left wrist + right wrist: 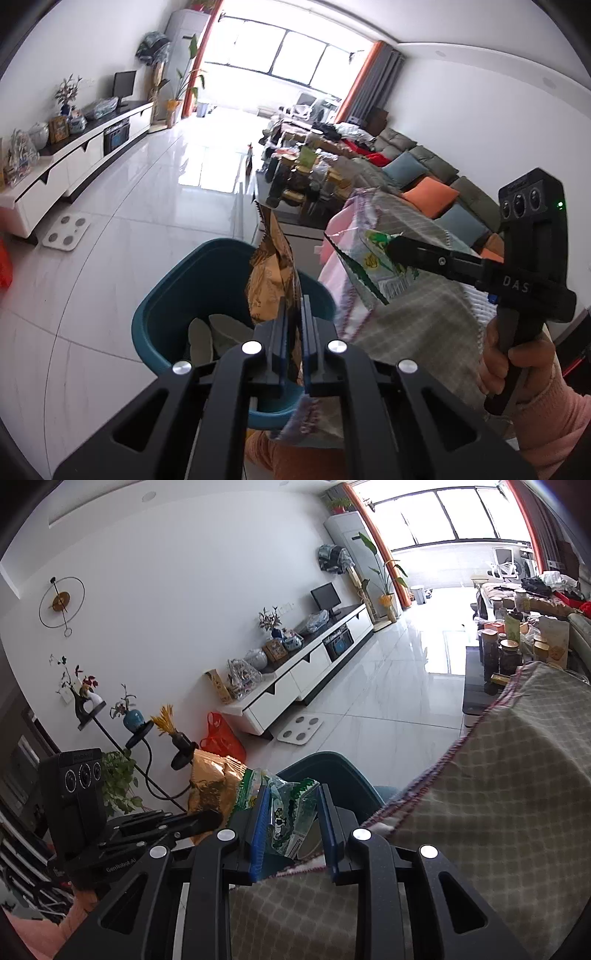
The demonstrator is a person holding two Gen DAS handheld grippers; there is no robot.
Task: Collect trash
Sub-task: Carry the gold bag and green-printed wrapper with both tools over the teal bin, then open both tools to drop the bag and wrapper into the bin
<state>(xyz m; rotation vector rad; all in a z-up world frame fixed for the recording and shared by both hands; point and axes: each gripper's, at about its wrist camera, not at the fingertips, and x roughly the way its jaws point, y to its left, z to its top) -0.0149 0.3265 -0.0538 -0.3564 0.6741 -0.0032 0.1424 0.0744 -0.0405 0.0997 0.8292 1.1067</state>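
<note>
While the teal plastic waste bin [207, 295] sits on the glossy white tiled floor [155, 192] just below and beyond your left fingers, the drop is the relation that counts: both wrappers hang above or beside its open mouth. Your left gripper [293, 325] is nearly closed, its blue pads pinching the lower edge of a crinkled brown and gold foil snack bag [271, 273], whose long axis stands upright from the fingertips, directly over the bin's near rim. Crumpled pale pieces already lie in the bin's bottom. Your right gripper [291, 812] stands wider, and whether its pads truly clamp the clear green-printed plastic wrapper [291, 812] between them I cannot tell from its own view; from the left view the wrapper [373, 262] hangs off its tip, to the right of the bin and over the edge of the grey checked cloth with a pink fringe [413, 295]. Judging by this, your left hand is nearer the opening and should release first; the right needs to carry leftward past the cloth edge.
</note>
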